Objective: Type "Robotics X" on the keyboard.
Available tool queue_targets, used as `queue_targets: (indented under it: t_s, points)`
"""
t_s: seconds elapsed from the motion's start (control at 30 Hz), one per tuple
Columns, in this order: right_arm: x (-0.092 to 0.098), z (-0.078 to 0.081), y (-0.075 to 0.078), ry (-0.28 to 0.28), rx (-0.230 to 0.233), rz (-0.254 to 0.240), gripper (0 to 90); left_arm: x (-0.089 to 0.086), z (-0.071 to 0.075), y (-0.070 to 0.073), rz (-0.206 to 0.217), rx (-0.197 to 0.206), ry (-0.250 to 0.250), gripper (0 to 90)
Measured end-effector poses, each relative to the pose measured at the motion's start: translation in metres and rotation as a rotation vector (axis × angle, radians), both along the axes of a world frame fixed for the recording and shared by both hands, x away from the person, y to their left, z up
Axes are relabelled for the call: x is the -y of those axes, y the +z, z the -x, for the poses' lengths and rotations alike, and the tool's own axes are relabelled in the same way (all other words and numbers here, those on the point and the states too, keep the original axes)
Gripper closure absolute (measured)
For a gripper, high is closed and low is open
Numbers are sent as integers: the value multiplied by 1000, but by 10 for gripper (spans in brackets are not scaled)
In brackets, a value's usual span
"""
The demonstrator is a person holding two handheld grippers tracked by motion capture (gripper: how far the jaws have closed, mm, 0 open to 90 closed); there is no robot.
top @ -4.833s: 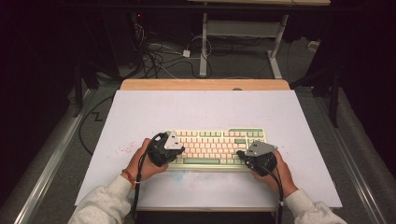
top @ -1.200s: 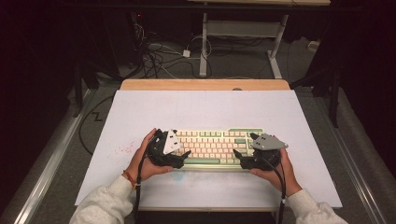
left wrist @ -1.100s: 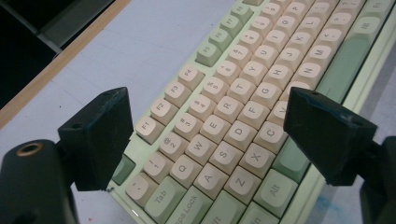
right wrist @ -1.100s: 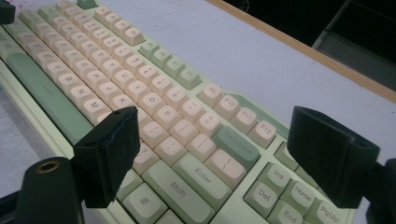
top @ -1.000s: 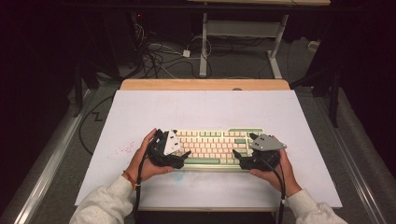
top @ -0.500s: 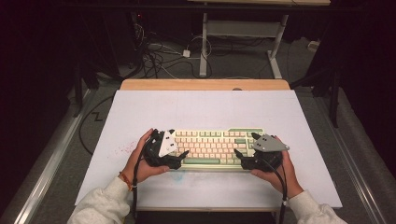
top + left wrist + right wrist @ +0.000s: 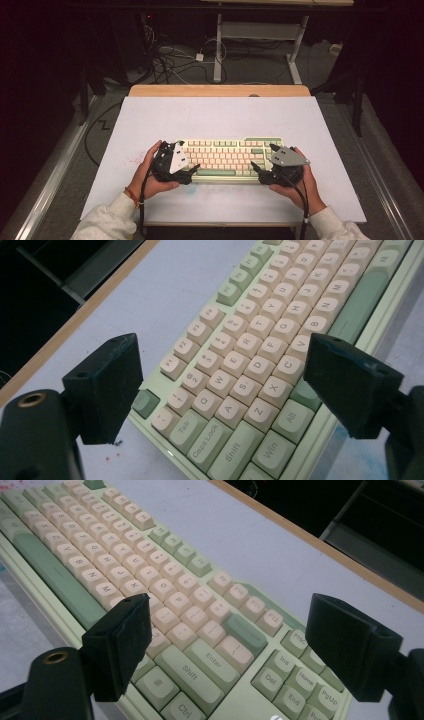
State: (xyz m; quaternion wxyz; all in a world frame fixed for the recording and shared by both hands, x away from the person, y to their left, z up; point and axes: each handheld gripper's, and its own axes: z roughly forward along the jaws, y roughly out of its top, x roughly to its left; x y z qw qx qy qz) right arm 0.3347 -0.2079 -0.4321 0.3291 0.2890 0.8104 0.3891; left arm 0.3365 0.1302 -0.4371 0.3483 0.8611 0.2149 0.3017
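Note:
A cream and green keyboard (image 7: 227, 159) lies flat on the white mat, near the front. My left gripper (image 7: 189, 158) is open at the keyboard's left end. In the left gripper view this gripper (image 7: 225, 370) has one jaw by the Esc corner and the other over the front edge near Alt, with the keyboard (image 7: 280, 305) between them. My right gripper (image 7: 263, 156) is open at the right end. In the right gripper view it (image 7: 240, 625) straddles the Enter and Shift area of the keyboard (image 7: 100, 555). Whether any jaw touches the case I cannot tell.
The white mat (image 7: 215, 115) covers a wooden table whose far edge (image 7: 220, 90) shows bare. Red specks (image 7: 132, 160) mark the mat left of the keyboard. Beyond the table, cables (image 7: 170, 60) lie on the floor beside a metal desk frame (image 7: 218, 45).
Since the oldest frame both grippers have turned so their jaws reach inward across the keyboard's ends. Over the last second they have barely shifted, and the keyboard has stayed put.

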Motion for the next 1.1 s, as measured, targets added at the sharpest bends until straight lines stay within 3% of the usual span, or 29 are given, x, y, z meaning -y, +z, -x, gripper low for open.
queue_targets:
  t_s: [0.4, 0.57, 1.1]
  points:
    - [2, 6, 0, 0, 4, 12, 189, -5, 7, -1, 23, 0, 5, 149]
    - [3, 8, 0, -4, 5, 20, 188, -8, 10, -1, 4, 2, 0, 149]
    - [16, 16, 2, -19, 10, 28, 188, -25, 19, -2, 10, 10, 26, 149]
